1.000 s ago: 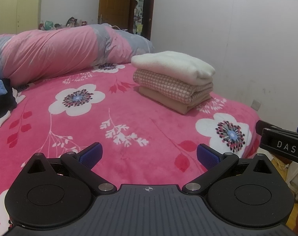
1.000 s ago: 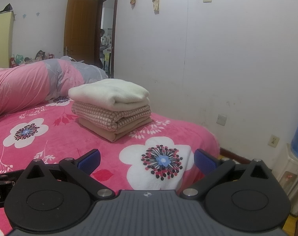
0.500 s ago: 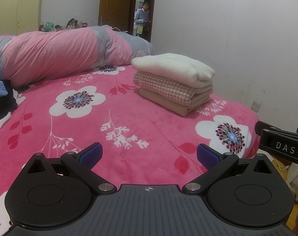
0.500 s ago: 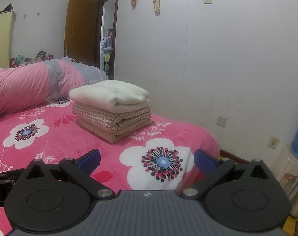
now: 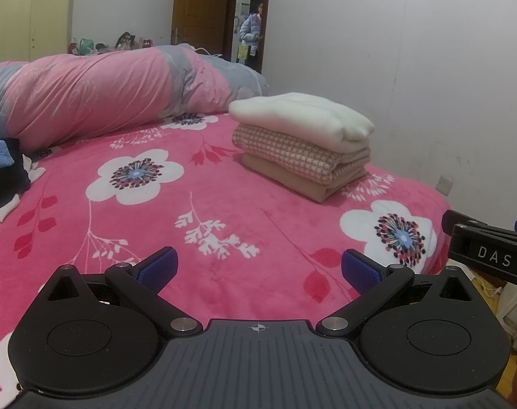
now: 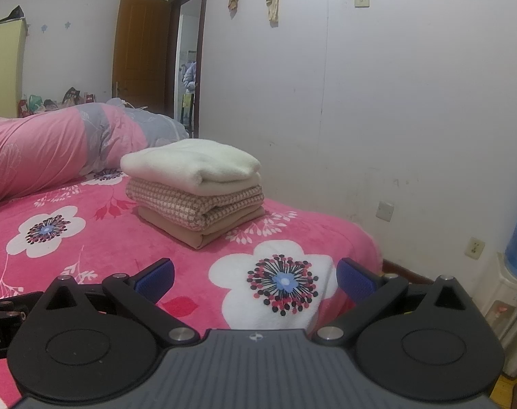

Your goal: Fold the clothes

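Clothes already folded sit in a stack (image 5: 301, 151) of three on the pink flowered blanket (image 5: 197, 204): a cream piece on top, a checked one under it, a tan one at the bottom. The stack lies on the wall side of the blanket, probably to leave the middle free for the next fold. To the far left of the stack, a heap of unfolded clothes (image 5: 2, 173) lies at the blanket's edge, cut off by the frame, so you cannot count the pieces. Your left gripper (image 5: 257, 269) is spread wide and empty, low over the near edge, well short of the stack. Your right gripper (image 6: 255, 277) is likewise wide and empty. Behind the stack lies a rolled quilt (image 5: 98, 92). A person (image 5: 253, 30) stands in the doorway, too small to make out further.
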A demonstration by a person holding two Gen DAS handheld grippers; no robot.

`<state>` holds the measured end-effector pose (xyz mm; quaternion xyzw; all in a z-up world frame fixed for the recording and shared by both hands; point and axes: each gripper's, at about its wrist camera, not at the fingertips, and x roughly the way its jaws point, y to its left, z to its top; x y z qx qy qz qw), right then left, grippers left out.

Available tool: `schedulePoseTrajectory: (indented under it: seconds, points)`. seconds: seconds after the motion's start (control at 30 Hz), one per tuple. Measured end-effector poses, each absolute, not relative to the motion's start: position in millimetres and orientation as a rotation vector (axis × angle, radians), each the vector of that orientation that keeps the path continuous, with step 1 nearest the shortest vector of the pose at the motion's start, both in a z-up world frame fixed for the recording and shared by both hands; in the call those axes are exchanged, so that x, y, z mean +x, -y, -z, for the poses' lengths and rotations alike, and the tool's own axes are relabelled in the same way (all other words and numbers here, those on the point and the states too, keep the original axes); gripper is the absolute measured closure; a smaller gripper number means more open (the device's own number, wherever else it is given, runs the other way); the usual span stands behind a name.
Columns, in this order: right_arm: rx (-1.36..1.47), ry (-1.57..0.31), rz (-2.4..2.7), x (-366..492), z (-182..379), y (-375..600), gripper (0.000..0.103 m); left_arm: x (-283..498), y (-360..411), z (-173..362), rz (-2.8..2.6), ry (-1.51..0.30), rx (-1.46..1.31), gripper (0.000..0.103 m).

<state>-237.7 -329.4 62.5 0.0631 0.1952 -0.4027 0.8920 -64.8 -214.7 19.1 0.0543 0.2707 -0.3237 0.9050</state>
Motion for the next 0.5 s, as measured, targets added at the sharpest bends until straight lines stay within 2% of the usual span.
schedulePoseTrajectory:
  seconds: [0.5]
  points:
    - [0.132, -0.405, 0.837, -238.7, -61.8, 327.9, 0.000, -65.1, 214.4, -19.5, 0.670, -0.562, 0.112, 0.000]
